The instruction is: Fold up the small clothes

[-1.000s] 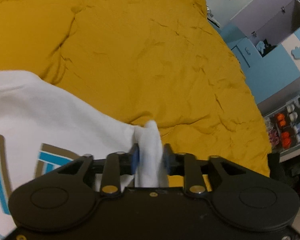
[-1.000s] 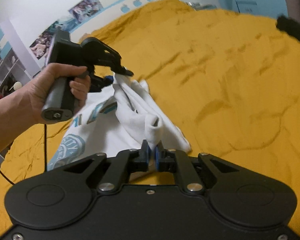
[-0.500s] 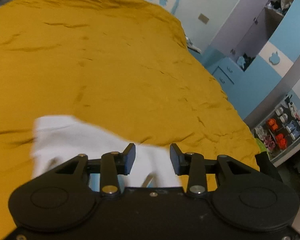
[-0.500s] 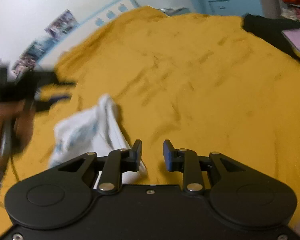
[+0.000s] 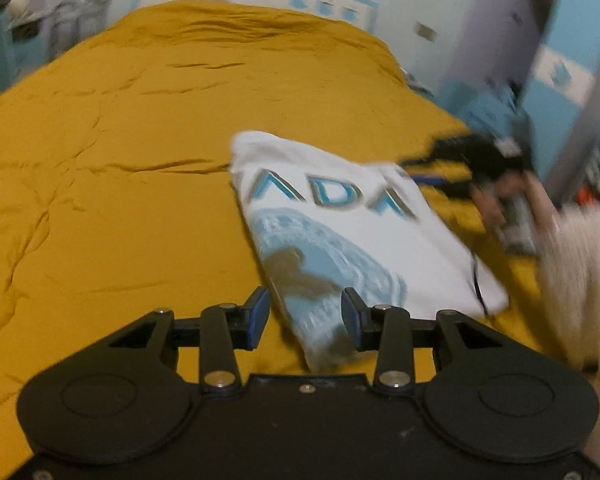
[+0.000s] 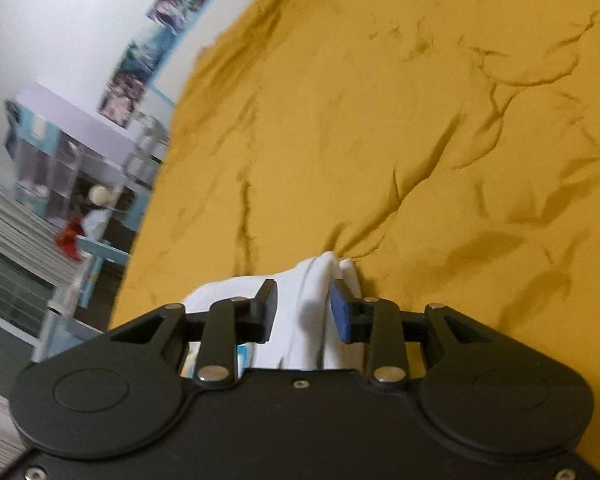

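A white shirt (image 5: 340,224) with blue letters and a round blue print lies folded on the mustard bedspread (image 5: 120,200). My left gripper (image 5: 305,314) hangs over its near corner. Its jaws are opening, and the corner shows in the gap with neither pad pressing it. The right gripper (image 5: 416,170), blurred, is in a person's hand (image 5: 512,208) just past the shirt's far right edge. In the right wrist view my right gripper (image 6: 305,308) is also opening. Bunched white shirt fabric (image 6: 320,280) lies loose on the bed between and behind its pads.
The bedspread (image 6: 420,120) is wrinkled and stretches far to the left and back. A fluffy white sleeve (image 5: 580,276) is at the right. Blue and white cupboards (image 5: 560,72) stand beyond the bed's right side. Shelves (image 6: 80,168) with small items stand past its other edge.
Both grippers were shut on white shirt fabric held above the bed. They have let go and pulled away fast. The shirt now lies folded on the bedspread.
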Action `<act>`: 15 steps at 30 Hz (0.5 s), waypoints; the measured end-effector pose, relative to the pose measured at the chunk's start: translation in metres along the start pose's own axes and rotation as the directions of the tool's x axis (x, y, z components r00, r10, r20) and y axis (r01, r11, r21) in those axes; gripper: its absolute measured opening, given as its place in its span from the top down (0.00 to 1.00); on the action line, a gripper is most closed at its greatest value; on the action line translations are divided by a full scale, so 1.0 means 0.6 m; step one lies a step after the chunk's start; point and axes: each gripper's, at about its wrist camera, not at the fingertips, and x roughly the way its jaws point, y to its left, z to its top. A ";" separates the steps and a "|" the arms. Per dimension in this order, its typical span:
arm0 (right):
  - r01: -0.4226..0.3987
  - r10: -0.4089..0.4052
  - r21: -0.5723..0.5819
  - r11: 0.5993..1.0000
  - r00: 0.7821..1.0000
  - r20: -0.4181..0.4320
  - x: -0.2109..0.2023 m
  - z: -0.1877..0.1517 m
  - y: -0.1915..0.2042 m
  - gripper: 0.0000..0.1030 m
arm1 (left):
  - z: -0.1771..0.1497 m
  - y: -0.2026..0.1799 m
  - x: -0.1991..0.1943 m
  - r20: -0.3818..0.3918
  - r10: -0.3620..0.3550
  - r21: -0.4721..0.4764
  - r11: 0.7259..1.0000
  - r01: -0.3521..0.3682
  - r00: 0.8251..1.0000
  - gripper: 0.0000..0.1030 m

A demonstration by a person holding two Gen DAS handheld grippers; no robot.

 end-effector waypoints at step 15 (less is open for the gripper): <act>0.074 -0.076 -0.129 0.989 0.997 -0.011 0.022 -0.005 0.041 0.65 | -0.045 -0.032 0.065 -0.113 0.096 0.166 0.983 -0.077 0.989 0.94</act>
